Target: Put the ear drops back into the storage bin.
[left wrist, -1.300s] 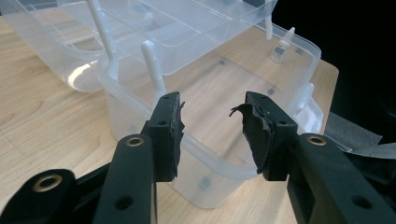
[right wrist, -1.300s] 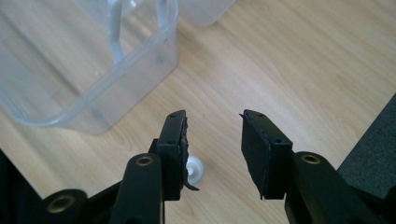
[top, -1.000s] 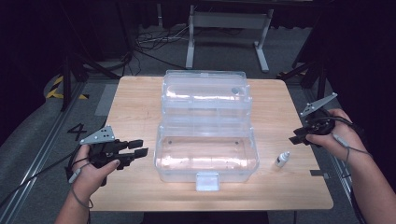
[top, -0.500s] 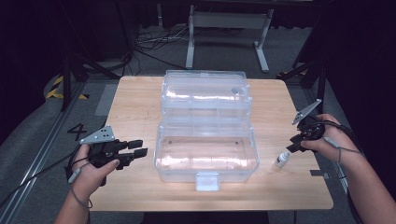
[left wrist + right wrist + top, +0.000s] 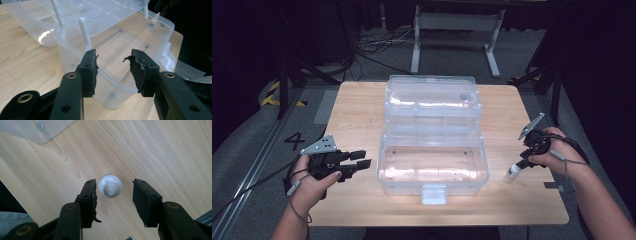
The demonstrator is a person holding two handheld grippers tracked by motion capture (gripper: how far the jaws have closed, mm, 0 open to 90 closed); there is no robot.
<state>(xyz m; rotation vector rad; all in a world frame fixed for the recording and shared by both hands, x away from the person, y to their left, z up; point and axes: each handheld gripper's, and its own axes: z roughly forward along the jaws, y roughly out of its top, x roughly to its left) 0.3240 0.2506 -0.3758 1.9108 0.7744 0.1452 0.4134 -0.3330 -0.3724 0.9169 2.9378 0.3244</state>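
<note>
A clear plastic storage box (image 5: 434, 165) stands open mid-table, its lid (image 5: 432, 100) folded back behind it. A small white dropper bottle (image 5: 513, 172) stands upright on the wood to the box's right. My right gripper (image 5: 523, 163) points down over it, open; in the right gripper view the bottle (image 5: 110, 186) sits between the two jaws, nearer the left one, untouched. My left gripper (image 5: 360, 160) hovers left of the box, open and empty. Its own view has the box's near corner (image 5: 107, 75) just beyond the jaws and the bottle (image 5: 153, 23) far off.
The wooden table (image 5: 357, 110) has bare room on both sides of the box. Its right edge lies close behind my right hand. A latch tab (image 5: 433, 194) juts from the box's front. Dark floor, cables and a metal stand (image 5: 457, 30) lie beyond the table.
My right gripper has come down and leftward from near the table's right edge to straddle the bottle from above. The left gripper has stayed put.
</note>
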